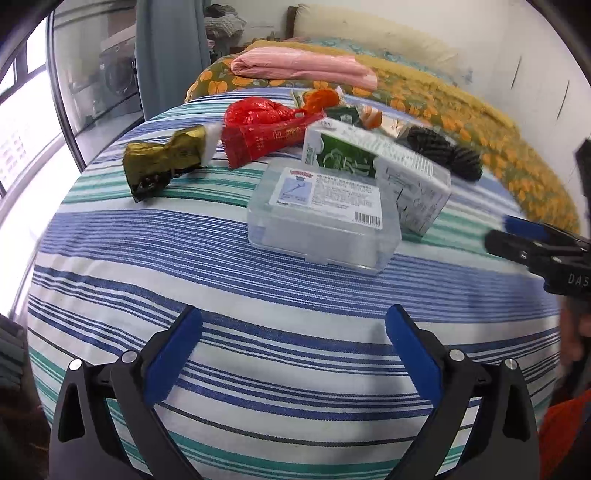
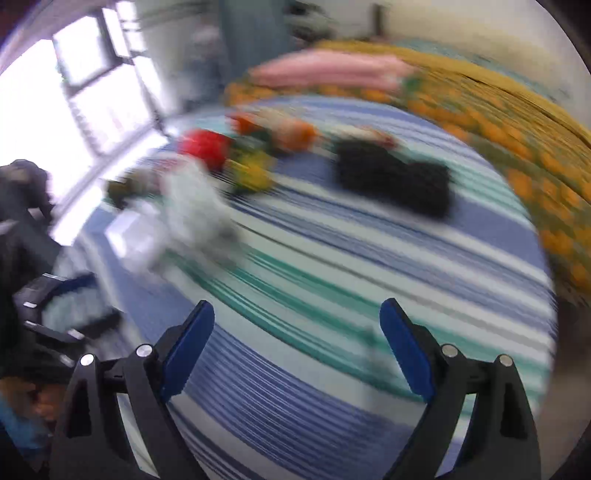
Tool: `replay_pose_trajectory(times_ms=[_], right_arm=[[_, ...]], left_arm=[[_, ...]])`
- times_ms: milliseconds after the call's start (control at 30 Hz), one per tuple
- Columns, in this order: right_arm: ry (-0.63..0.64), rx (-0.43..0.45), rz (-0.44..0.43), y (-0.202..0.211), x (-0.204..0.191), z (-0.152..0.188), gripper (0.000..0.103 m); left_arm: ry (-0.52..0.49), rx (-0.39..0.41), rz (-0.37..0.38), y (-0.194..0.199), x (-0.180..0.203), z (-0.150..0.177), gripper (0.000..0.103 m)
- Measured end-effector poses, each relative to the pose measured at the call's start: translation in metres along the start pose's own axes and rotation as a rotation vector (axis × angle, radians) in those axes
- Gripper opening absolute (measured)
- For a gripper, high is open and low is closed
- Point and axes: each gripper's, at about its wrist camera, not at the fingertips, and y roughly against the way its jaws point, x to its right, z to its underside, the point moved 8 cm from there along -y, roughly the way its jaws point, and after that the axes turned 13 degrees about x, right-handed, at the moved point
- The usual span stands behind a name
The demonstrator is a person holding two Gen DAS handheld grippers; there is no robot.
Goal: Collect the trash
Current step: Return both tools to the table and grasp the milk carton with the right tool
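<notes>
Trash lies on a striped bedsheet [image 1: 258, 302]. In the left wrist view I see a clear plastic box [image 1: 325, 218], a green and white carton [image 1: 380, 170] behind it, a gold foil wrapper [image 1: 166, 162], a red wrapper [image 1: 266, 138], a red bag [image 1: 255, 110], orange wrappers [image 1: 321, 98] and black crumpled pieces [image 1: 443, 151]. My left gripper [image 1: 293, 332] is open and empty, short of the box. My right gripper [image 2: 297, 325] is open and empty above the sheet; it also shows at the right edge of the left view [image 1: 532, 236]. The right view is motion-blurred; the black pieces [image 2: 395, 181] lie ahead.
A folded pink blanket [image 1: 306, 68] lies on an orange-flowered quilt [image 1: 461, 110] behind the trash. A cream pillow [image 1: 369, 29] leans at the headboard. A window [image 1: 22, 122] and a curtain [image 1: 170, 51] stand at the left.
</notes>
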Motion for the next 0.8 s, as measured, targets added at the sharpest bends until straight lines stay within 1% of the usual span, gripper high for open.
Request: replay_pose_trajectory(times_ms=[67,100,200,333,400,433,500,567,600,700,733,800], right_arm=[[0.015,-0.012,0.035,-0.002,0.006,0.006,0.089],[0.027,-0.012,0.043,-0.005,0.002,0.008,0.089],[0.042,0.004,0.013,-0.007,-0.011,0.008,0.089],[0.079,0.022,-0.004,-0.005,-0.023,0.014,0.089],[0.07,0.022,0.001,-0.006,-0.02,0.015,0.089],[0.061,0.021,0.006,-0.004,-0.019,0.018,0.089],[0.038,0.021,0.017,-0.002,-0.014,0.02,0.089],[0.03,0.025,0.013,0.002,-0.012,0.022,0.089],[0.036,0.03,0.009,0.005,-0.013,0.022,0.089],[0.075,0.04,-0.011,0.014,-0.021,0.021,0.089],[0.092,0.043,-0.022,0.016,-0.025,0.018,0.089],[0.124,0.046,-0.039,0.015,-0.033,0.011,0.089]], left_arm=[[-0.022,-0.013,-0.027,-0.003,0.003,0.0,0.098],[-0.03,-0.016,-0.031,-0.004,0.004,0.0,0.098],[-0.016,-0.027,-0.052,-0.006,-0.002,-0.001,0.098],[0.046,-0.004,-0.024,-0.003,-0.001,-0.015,0.098],[0.051,0.015,-0.007,-0.003,0.009,-0.027,0.098],[0.038,0.023,-0.006,-0.005,0.015,-0.032,0.098],[-0.004,0.032,-0.037,-0.013,0.024,-0.038,0.098],[-0.029,0.017,-0.101,-0.024,0.023,-0.037,0.098],[-0.022,0.006,-0.123,-0.026,0.017,-0.036,0.098],[0.058,-0.022,-0.132,-0.015,-0.015,-0.026,0.098],[0.071,-0.025,-0.151,-0.005,-0.033,-0.02,0.098],[0.069,-0.028,-0.213,0.01,-0.066,-0.008,0.098]])
